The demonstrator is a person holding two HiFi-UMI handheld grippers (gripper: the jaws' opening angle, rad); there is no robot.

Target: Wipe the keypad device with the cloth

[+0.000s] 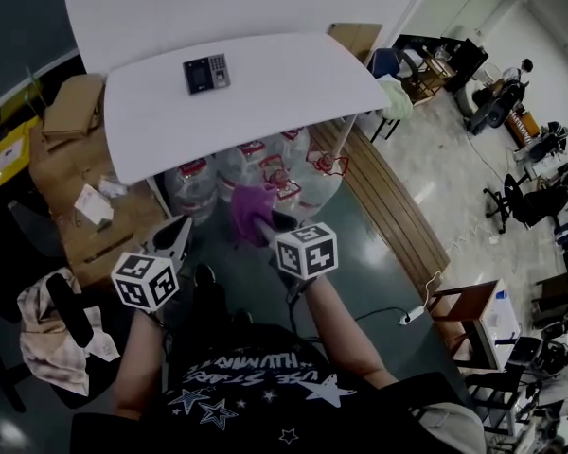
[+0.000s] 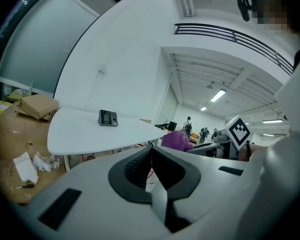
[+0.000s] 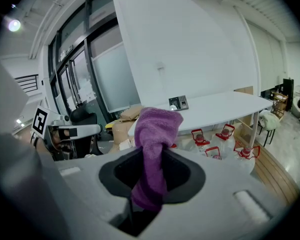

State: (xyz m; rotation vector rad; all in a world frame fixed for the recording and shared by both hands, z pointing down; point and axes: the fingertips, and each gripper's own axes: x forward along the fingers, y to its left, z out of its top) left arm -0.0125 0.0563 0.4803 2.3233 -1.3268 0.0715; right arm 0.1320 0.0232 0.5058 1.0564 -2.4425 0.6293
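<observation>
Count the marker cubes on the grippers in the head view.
2. One marker cube sits on the left gripper, low and left of centre. The other is on the right gripper, which grips the purple cloth. None appears hidden.

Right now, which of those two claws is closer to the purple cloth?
Right. The right gripper is shut on the purple cloth, which sticks up between its jaws. The left gripper is off to the cloth's left, jaws together, not touching it.
</observation>
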